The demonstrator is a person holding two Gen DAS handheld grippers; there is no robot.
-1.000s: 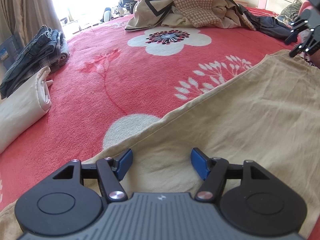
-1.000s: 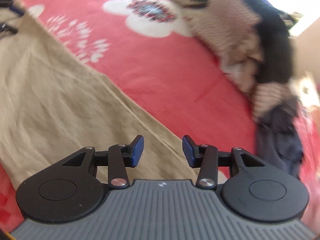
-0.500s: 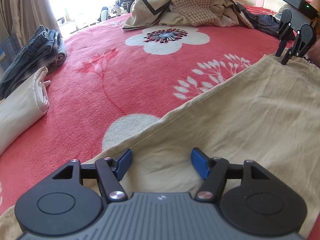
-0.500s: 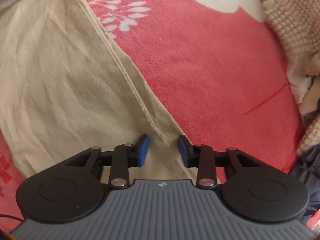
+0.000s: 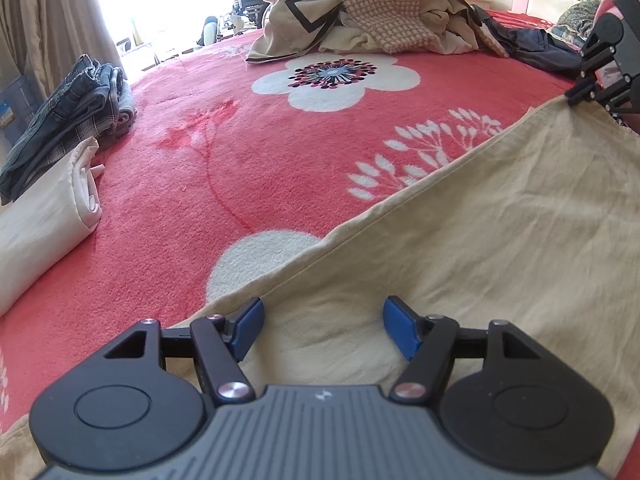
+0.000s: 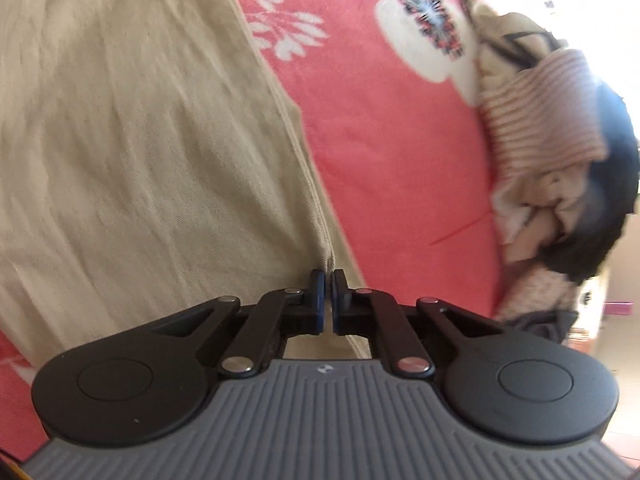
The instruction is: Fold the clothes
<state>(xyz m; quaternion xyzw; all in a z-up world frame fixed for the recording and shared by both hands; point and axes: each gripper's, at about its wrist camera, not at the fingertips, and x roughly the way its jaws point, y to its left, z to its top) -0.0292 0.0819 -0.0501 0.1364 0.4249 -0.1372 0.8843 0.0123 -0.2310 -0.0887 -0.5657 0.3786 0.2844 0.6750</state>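
Lying at the far left of the left wrist view, a stack of folded jeans (image 5: 68, 116) is resting on the bed's red flowered blanket (image 5: 280, 168), with a folded white cloth (image 5: 44, 224) sitting just beside it, nearer the camera.

Sitting at the far side of the bed, past the large white flower print, a heap of unfolded clothes (image 5: 380, 20) is piling up, with a checked pink-and-white piece on top and dark garments trailing off to the right.

Spreading across the near right part of the blanket, the beige garment (image 5: 500, 248) is lying flat, its seamed edge running diagonally from lower left to upper right.

Hovering low over the near end of that garment, the left tongs (image 5: 323, 326) are standing apart, blue pads wide of each other, with cloth showing below them but nothing pinched between.

Reaching in at the upper right edge of the same view, the right tongs (image 5: 592, 96) are meeting the far corner of the garment.

Showing in the right wrist view, the right tongs (image 6: 327, 294) are standing drawn together, pads clamped on the seamed edge of the beige garment (image 6: 140, 140), with red blanket (image 6: 400, 160) to the right and the clothes heap (image 6: 560, 152) blurred beyond.
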